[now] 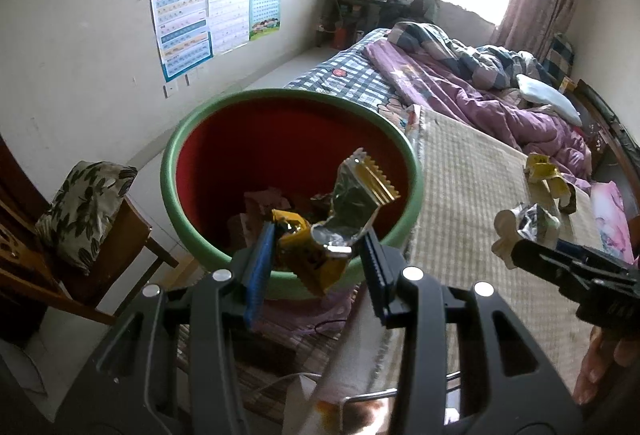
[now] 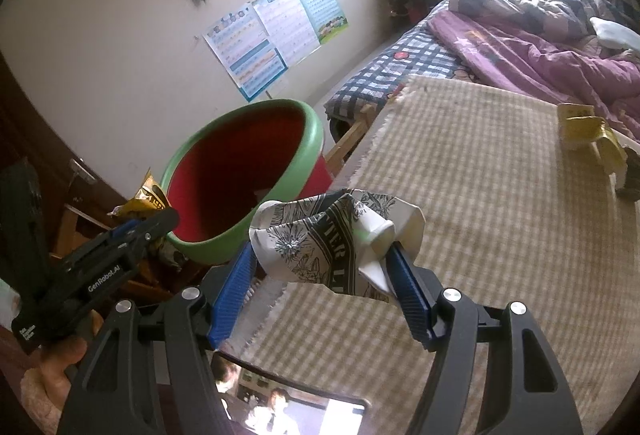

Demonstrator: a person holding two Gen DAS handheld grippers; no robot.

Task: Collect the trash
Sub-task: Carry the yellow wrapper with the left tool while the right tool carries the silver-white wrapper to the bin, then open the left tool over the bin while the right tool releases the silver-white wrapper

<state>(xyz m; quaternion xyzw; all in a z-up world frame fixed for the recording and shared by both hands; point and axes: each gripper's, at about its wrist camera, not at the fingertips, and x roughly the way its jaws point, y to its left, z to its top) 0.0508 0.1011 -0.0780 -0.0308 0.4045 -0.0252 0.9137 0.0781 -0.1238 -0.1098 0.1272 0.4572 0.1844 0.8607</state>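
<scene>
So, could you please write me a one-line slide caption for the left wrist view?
Left hand-held gripper holds a gold foil wrapper over the green-rimmed red bin beside the bed.

Left gripper (image 1: 316, 263): a black plastic frame of two forked arms, each capped with round silver screws, carried ribbed blue finger pads (image 1: 262, 259). Right gripper (image 2: 324, 271): the same black build, with silver screws at ten and two o'clock of its frame and blue pads (image 2: 404, 283). Seen from the right wrist, the left gripper's side bore white "GenRobot.AI" lettering and a small white label.
</scene>
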